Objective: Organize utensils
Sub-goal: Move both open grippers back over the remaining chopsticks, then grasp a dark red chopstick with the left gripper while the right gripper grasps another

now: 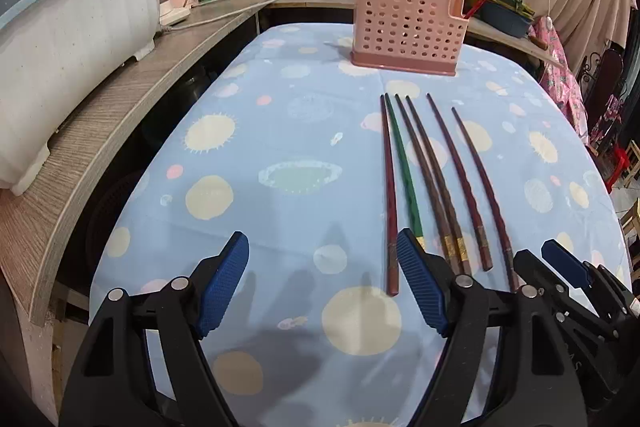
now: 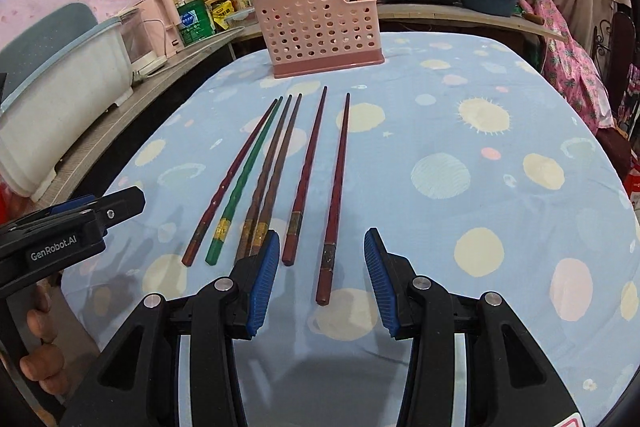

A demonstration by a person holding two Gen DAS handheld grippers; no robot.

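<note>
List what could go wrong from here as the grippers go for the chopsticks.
1. The two brown chopsticks lie touching, and the green chopstick sits close beside them; pinching one may drag a neighbour.
2. The right gripper is open over the outermost red chopstick, which lies flat on soft tablecloth; the pads may snag fabric.
3. The pink utensil holder looks light and may tip.

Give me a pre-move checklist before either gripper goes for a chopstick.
1. Left gripper open, nothing between pads: ok.
2. Right gripper open, nothing gripped: ok.
3. Six chopsticks flat on the tablecloth, none crossing: ok.
4. Rightmost chopstick lines up between the right gripper's pads: ok.
5. Pink holder upright beyond the chopstick tips: ok.
6. Free room inside the pink holder: cannot tell.
</note>
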